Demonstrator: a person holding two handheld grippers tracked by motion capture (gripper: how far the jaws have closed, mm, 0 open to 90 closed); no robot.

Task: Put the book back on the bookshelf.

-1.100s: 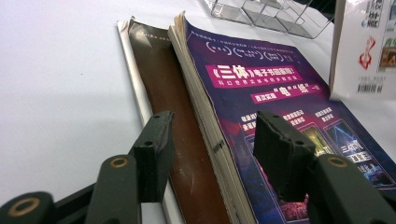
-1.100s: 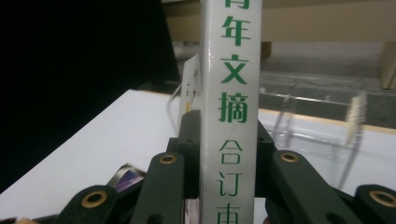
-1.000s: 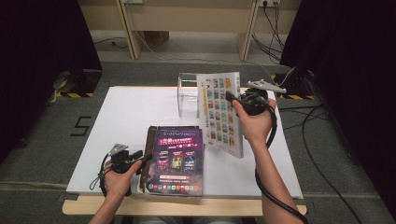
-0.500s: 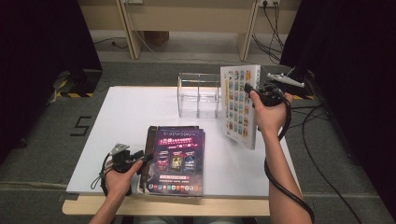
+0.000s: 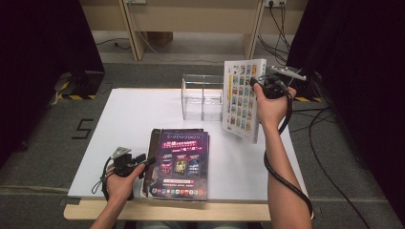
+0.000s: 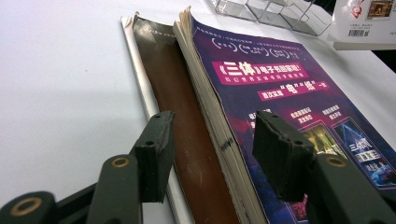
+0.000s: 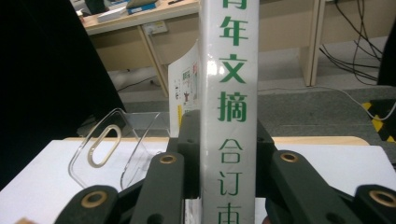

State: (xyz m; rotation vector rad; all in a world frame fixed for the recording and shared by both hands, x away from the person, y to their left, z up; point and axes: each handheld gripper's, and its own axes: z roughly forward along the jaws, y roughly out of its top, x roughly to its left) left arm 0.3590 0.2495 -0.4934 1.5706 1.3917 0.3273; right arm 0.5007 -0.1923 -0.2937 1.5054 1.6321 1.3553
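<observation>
White book held upright above the right side of the table, just right of the clear acrylic rack; the right gripper pinches it at the spine, cover of small coloured pictures facing the person. The right gripper view adds what the high view cannot: both jaws pressed flat against the white spine with green characters, the rack low at left. The left gripper rests at the near left edge of the purple magazine, which lies flat on a stack near the table's front. The left gripper view shows its jaws spread, one on either side of the magazine's page edge, over a brown cover beneath; whether the pads touch cannot be told. Compared with a second ago, the book has travelled right and turned upright; the left hand and stack are unchanged
</observation>
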